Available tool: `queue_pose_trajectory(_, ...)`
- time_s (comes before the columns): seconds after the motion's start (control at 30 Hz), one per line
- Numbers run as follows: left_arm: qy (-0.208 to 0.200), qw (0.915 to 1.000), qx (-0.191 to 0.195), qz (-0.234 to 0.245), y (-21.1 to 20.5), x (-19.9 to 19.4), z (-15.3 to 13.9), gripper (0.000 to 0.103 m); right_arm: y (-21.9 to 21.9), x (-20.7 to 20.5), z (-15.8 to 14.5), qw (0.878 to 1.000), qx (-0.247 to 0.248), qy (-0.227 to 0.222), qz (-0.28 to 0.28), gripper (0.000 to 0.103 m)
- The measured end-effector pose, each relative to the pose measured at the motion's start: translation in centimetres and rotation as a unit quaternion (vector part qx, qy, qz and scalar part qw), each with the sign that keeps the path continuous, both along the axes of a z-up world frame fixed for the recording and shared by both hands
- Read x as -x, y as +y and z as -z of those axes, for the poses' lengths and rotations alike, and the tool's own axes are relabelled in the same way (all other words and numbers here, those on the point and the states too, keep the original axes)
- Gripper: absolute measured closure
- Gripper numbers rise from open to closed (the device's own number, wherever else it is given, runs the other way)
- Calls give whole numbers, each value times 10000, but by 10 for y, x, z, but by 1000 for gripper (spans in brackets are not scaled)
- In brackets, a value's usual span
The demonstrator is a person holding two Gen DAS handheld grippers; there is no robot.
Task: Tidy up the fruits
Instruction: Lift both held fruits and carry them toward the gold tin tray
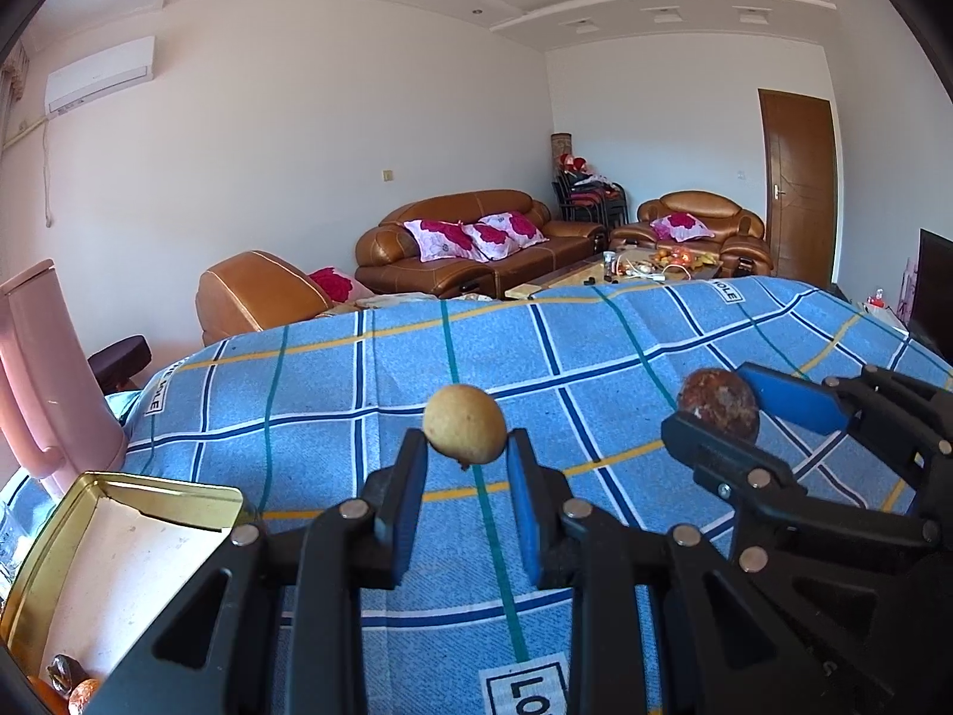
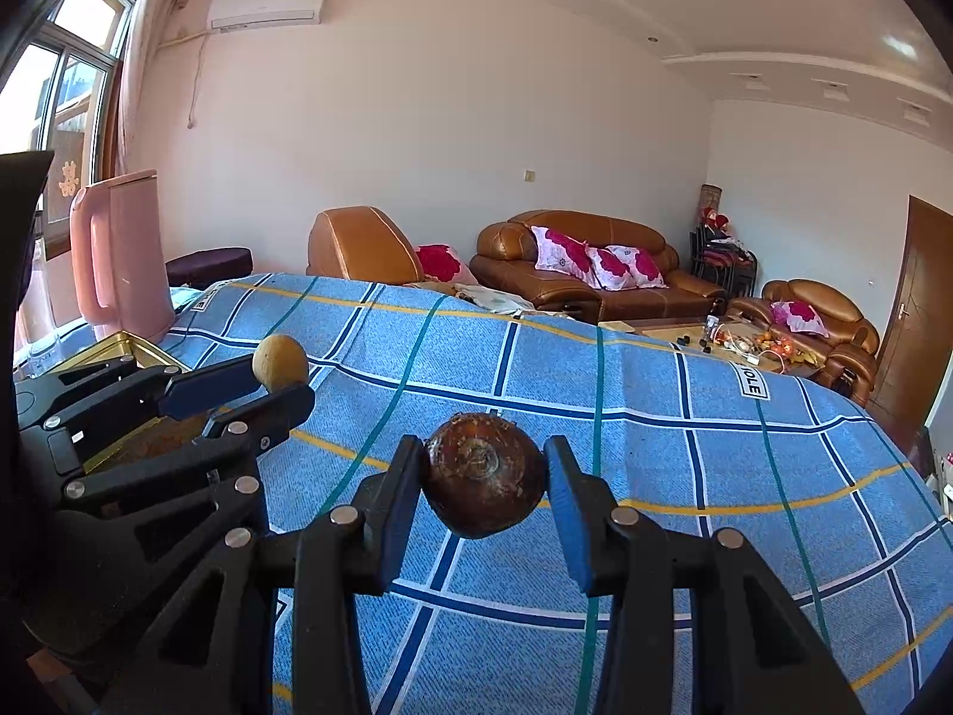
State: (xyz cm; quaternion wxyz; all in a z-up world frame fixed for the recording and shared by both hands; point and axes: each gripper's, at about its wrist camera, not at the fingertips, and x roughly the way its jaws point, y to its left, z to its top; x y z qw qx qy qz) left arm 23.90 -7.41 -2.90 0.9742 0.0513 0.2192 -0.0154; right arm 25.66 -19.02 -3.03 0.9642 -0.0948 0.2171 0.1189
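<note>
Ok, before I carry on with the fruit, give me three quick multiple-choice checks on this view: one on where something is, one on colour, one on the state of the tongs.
1. Where is the gold tin relative to the left tongs?
A. To their left
B. To their right
C. Between their fingers

2. What colour is the fruit in the right tongs?
A. Pale tan
B. Dark brown
C. Bright green

3. What state are the left tongs in?
A. Wide open, holding nothing
B. Shut on the small tan fruit
C. Shut on the cloth

Answers:
1 A: the open tin sits at the lower left of the left wrist view, on the blue checked cloth.
2 B: the round fruit between the blue pads is dark brown.
3 B: both pads press the tan fruit, held above the cloth.
</note>
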Motion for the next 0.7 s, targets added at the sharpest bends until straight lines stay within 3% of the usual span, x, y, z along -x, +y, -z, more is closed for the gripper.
queue_pose_trajectory(0.53, 240, 9996, 84, 97, 19, 40, 4, 74, 3, 29, 2, 9994, -301, 134, -138, 59)
queue_pose_trajectory(0.7, 126, 9997, 150, 130, 24, 57, 2, 74, 10, 44, 1, 9991, -326, 47, -260, 59)
